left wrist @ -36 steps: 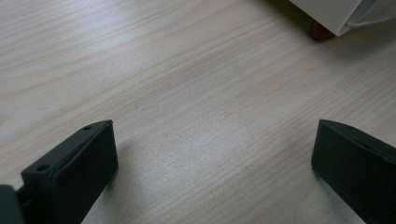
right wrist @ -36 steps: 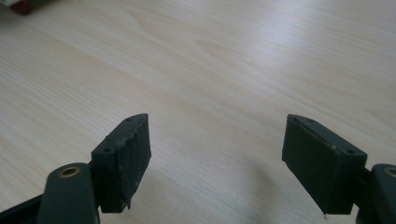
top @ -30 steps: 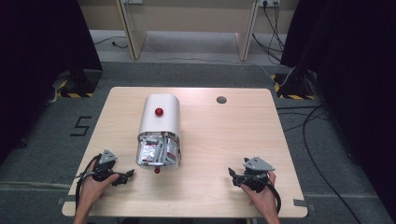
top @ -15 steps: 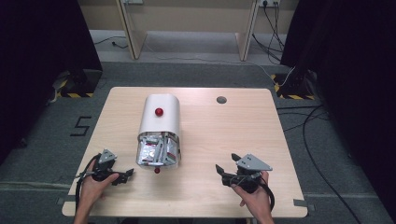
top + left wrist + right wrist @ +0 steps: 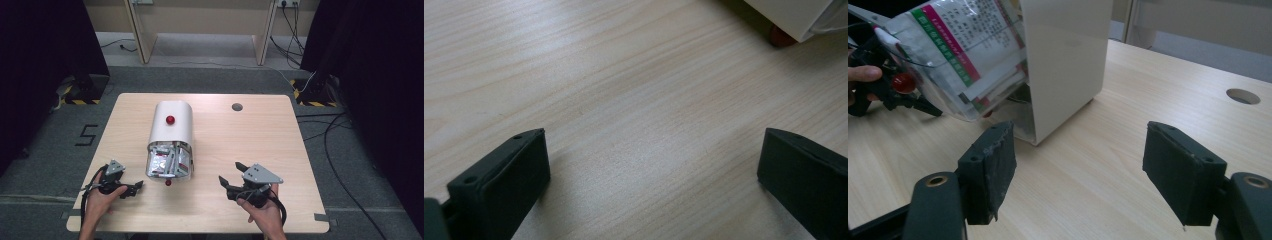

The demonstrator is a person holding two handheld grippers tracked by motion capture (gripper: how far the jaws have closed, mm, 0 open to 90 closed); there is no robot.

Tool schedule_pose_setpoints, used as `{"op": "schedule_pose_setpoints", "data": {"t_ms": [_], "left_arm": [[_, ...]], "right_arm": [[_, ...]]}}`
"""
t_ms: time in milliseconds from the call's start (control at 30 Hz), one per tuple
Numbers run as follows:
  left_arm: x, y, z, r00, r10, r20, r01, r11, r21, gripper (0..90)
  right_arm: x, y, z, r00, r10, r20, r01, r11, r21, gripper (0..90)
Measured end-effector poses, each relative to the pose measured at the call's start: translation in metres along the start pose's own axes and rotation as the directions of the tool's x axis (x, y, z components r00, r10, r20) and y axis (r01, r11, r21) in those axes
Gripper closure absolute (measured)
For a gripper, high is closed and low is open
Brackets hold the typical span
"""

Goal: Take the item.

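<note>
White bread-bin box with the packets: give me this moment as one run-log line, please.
left gripper: open, empty, low by table | right gripper: open, empty, jaws just narrowing, aimed at white box | packets: inside box's open front

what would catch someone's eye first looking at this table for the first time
Most striking is the white round-topped container lying left of centre on the wooden table, a red knob on top and its near open end stuffed with shiny packets. A hand-held tool sits at each near corner: the left tool close by the packets, the right tool with jaws apart and nothing between them.
</note>
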State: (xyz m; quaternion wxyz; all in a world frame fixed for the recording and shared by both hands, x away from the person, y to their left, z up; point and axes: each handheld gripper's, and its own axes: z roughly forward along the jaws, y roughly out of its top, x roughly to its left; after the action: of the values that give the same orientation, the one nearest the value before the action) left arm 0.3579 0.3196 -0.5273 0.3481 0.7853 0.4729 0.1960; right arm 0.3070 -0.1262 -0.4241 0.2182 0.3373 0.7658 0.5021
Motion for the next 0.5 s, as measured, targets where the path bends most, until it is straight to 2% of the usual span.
{"op": "schedule_pose_setpoints", "data": {"t_ms": [267, 300, 500], "left_arm": [[0.000, 0.000, 0.000, 1.0000, -0.001, 0.000, 0.001, 1.0000, -0.001, 0.0], [0.000, 0.000, 0.000, 1.0000, -0.001, 0.000, 0.001, 1.0000, -0.001, 0.0], [0.000, 0.000, 0.000, 1.0000, -0.001, 0.000, 0.001, 1.0000, 0.000, 0.0]], "right_arm": [[0.016, 0.018, 0.003, 0.9983, -0.050, -0.029, 0.049, 0.998, -0.028, 34.7], [0.021, 0.022, 0.005, 0.9972, -0.064, -0.038, 0.063, 0.997, -0.034, 35.7], [0.033, 0.034, 0.009, 0.9938, -0.088, -0.068, 0.084, 0.995, -0.055, 38.3]]}}
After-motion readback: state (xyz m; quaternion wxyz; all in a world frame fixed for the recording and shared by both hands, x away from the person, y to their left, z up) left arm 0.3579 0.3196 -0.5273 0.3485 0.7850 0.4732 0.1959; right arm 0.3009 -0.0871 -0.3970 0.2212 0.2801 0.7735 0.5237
